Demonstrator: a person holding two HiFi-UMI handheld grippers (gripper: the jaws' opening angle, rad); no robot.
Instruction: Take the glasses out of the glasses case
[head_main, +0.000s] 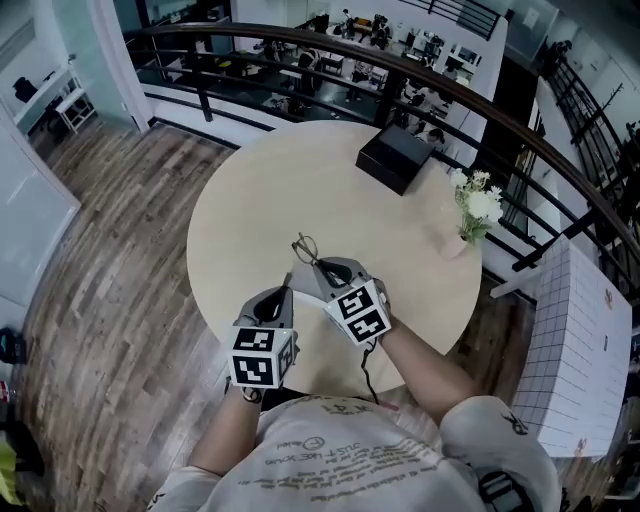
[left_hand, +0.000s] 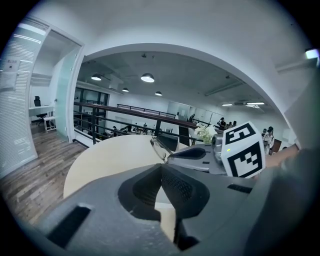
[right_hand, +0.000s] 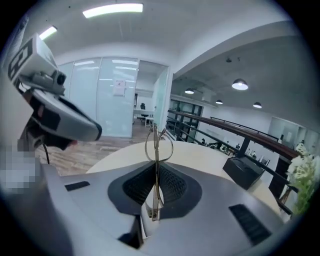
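1. Person's pale printed shirt (head_main: 350, 455) fills the bottom of the head view, at the near edge of the round table (head_main: 300, 190). Both forearms reach in over that edge.
2. Round table: pale top, standing on a wood floor (head_main: 110, 260). A dark railing (head_main: 300, 45) runs past its far edge.
3. Black case (head_main: 397, 155) sits at the table's far edge, looks closed, well apart from both grippers.
4. Right gripper (right_hand: 156, 167) is over the near part of the table, jaws clamped on the folded temples of the glasses (right_hand: 157, 145).
5. Left gripper (left_hand: 161, 170) is just beside the right one, also over the near part of the table. Its jaws are closed together with nothing between them.
6. White flowers (head_main: 476, 205) in a small vase stand at the table's right edge.
7. Glasses: thin wire frame, lenses sticking out past the right jaw tips, held off the table top, outside the case.
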